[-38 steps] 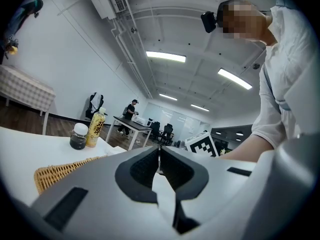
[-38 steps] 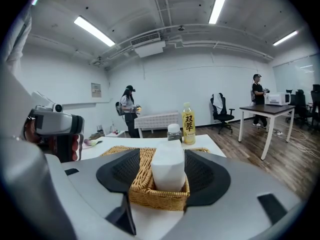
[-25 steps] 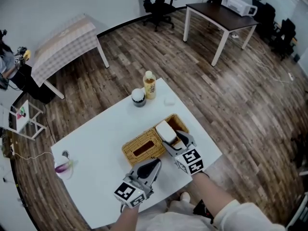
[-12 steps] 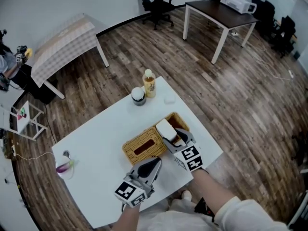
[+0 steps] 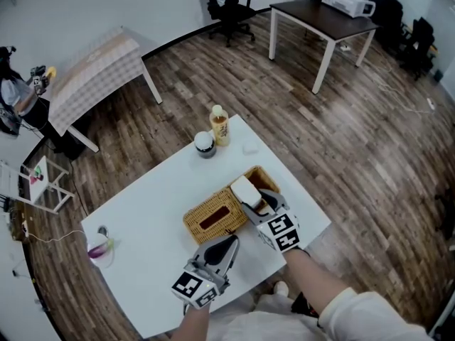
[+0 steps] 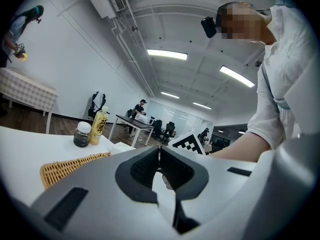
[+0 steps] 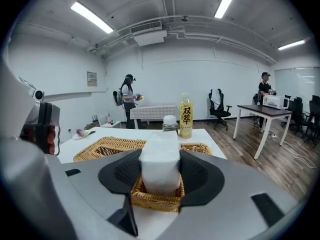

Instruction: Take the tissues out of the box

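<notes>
The left gripper (image 5: 228,243) is held shut and empty near the table's (image 5: 153,190) front edge. The right gripper's (image 7: 160,175) jaws have just been closing around the tissue stack (image 7: 160,154), which is seemingly pressed by both pads and stands upright in the wicker box (image 5: 207,217). Beyond it, a bottle (image 5: 220,125) and a jar (image 5: 205,144) are seen.

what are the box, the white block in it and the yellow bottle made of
The box looks like woven wicker or rattan, tan and matte; the weave shows. The tissue pack seems to be soft white paper, matte. The bottle is likely plastic, with a glossy yellow label.
</notes>
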### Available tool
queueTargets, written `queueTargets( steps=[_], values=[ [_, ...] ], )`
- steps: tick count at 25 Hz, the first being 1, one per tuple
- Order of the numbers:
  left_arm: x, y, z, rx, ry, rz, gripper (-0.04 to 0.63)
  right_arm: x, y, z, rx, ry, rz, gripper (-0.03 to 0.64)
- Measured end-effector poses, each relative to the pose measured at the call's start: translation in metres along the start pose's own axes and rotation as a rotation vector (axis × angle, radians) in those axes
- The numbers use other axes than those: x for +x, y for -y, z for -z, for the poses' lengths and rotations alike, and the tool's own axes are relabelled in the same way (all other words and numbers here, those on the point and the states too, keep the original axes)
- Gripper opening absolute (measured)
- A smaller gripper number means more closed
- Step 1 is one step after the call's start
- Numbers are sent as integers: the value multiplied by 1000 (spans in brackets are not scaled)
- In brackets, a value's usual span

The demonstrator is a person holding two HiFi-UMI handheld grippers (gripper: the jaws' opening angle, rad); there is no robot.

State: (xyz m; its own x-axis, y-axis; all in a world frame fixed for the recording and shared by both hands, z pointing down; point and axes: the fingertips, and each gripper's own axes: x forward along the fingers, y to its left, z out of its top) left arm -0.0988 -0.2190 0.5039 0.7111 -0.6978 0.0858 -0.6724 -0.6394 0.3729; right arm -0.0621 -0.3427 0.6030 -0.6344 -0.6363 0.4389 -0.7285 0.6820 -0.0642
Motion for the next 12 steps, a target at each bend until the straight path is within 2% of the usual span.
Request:
queueTargets(
  steps=[8, 12],
  values=[
    [0, 7, -5, 8, 13, -1, 6, -12, -3, -15, -4, 31, -1, 248],
    [1, 12, -4, 10, 18, 2, 6, -21, -3, -33, -24, 83, -1, 247]
  ],
)
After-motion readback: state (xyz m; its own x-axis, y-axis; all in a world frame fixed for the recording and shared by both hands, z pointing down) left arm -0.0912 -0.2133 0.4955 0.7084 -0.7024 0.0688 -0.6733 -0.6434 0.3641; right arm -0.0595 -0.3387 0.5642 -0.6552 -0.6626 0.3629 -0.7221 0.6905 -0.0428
